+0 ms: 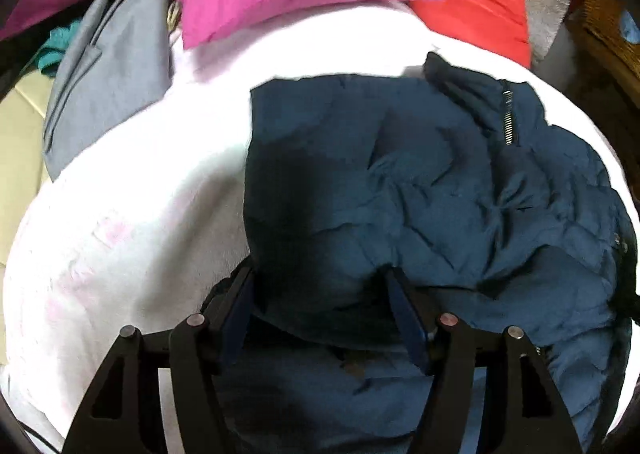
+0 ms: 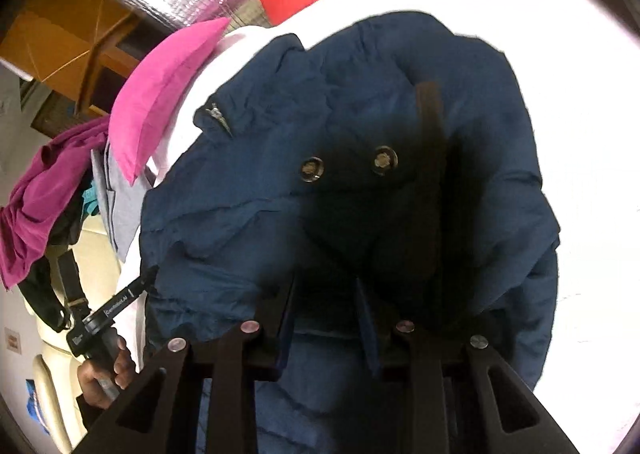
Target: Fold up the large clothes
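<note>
A dark navy blue quilted puffer jacket (image 1: 420, 190) lies crumpled on a white sheet-covered surface (image 1: 132, 214), its padded fabric creased and bunched into soft folds. In the left wrist view a metal zipper runs down near its dark ribbed collar at the upper right. In the right wrist view the jacket (image 2: 248, 214) is doubled over on itself, with two round metal snap buttons side by side on a dark shadowed panel near its middle.

Navy jacket (image 2: 248, 214) hides right jaws; hem cropped.
</note>
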The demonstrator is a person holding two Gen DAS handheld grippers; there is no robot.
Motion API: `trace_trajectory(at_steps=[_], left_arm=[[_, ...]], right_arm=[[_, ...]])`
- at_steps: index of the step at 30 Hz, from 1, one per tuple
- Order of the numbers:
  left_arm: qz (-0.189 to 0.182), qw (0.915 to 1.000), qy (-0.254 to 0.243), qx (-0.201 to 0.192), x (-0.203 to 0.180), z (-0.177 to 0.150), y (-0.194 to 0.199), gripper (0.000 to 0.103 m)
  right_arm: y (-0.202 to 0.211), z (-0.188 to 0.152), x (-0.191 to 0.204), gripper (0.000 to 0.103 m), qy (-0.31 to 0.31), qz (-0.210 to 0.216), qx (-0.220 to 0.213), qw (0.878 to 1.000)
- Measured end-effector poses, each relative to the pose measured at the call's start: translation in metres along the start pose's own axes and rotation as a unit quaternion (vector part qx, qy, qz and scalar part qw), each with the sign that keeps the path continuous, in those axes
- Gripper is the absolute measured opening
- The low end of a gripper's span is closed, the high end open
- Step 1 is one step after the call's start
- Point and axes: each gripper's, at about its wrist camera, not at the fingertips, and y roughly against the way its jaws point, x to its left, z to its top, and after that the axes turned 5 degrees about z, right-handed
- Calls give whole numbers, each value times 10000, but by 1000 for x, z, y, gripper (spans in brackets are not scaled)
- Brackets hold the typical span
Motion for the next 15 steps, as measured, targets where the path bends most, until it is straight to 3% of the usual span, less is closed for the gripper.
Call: trace_trajectory(at_steps=[2, 6, 15], left_arm=[[-48, 10000, 22, -21, 2, -2, 7, 67], [-80, 9999, 59, -69, 11, -9, 17, 67], [229, 9994, 62, -268, 51, -50, 47, 68]], right_arm=[[13, -3, -5, 33, -24, 67, -62, 10000], [37, -7, -18, 49, -71, 88, -329, 9994], [81, -36, -49, 49, -253, 123, -639, 9976]])
